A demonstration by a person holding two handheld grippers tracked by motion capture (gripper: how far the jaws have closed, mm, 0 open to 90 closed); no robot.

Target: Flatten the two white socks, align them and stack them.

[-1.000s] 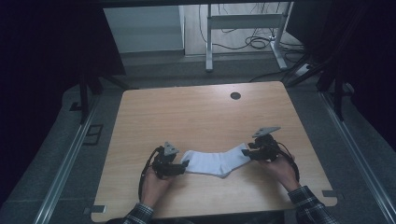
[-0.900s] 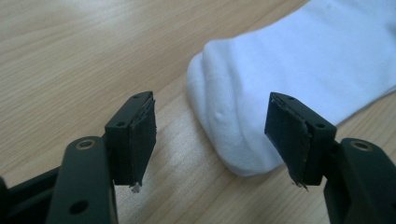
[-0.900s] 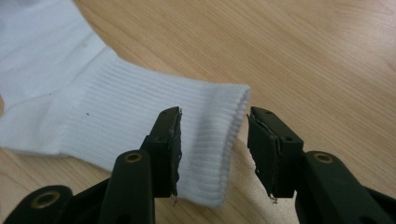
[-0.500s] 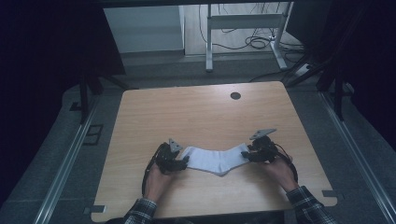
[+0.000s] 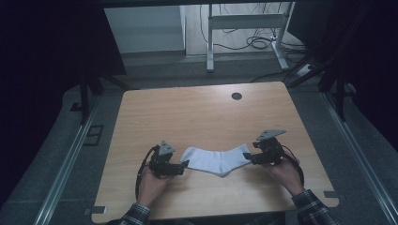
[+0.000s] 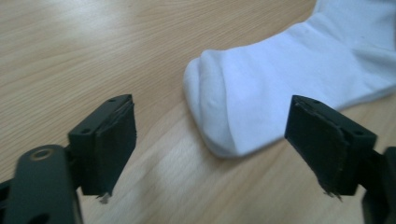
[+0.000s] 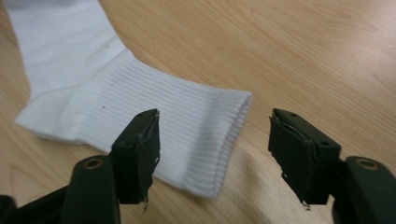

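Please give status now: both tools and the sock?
Left tool and right tool open, jaws just opened. White sock flat on table, released. Nothing in the way.

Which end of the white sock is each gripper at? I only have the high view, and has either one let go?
Observer: The left gripper faces the rounded toe of the sock. Its jaws have just been opening; nothing is between them.
Operator: And the right one?
Observer: The right gripper is at the ribbed cuff. Its jaws have just been opening too; the cuff's edge lies on the table under the gap, and the pads do not press on it.
Operator: Is the sock flat?
Observer: Yes, it lies flat on the wood, bent at the heel.
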